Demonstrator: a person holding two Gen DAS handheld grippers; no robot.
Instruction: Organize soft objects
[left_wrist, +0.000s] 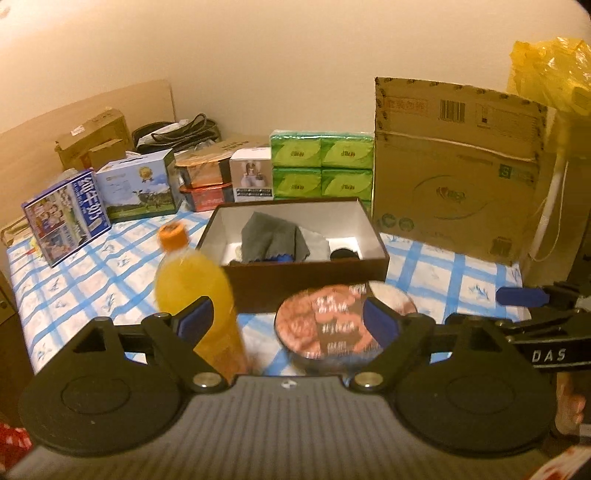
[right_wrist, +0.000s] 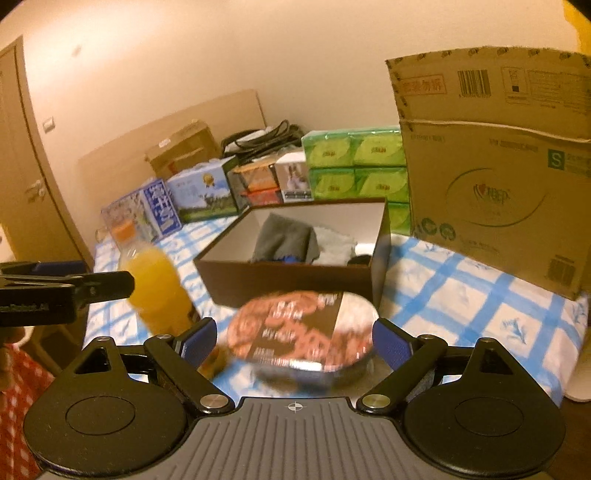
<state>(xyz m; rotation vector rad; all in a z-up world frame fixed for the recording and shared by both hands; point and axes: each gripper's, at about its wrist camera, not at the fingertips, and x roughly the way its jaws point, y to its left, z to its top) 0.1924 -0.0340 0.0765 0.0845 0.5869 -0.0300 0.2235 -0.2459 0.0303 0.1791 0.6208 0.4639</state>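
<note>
A dark brown open box (left_wrist: 306, 275) (right_wrist: 280, 277) stands on the blue checked tablecloth. In it lie a grey cloth (left_wrist: 273, 238) (right_wrist: 284, 238), a white fluffy cloth (right_wrist: 334, 245) (left_wrist: 319, 245), a blue item (left_wrist: 280, 258) and a black round item (left_wrist: 345, 254). My left gripper (left_wrist: 288, 325) is open and empty, in front of the box. My right gripper (right_wrist: 295, 341) is open and empty, also in front of the box, above a round noodle bowl.
An orange juice bottle (left_wrist: 192, 288) (right_wrist: 159, 284) and a round noodle bowl (left_wrist: 332, 325) (right_wrist: 303, 332) stand in front of the box. A tall cardboard box (left_wrist: 454, 173) (right_wrist: 498, 166) stands right. Green tissue packs (left_wrist: 321, 166), milk cartons (left_wrist: 70, 218) and small boxes line the back.
</note>
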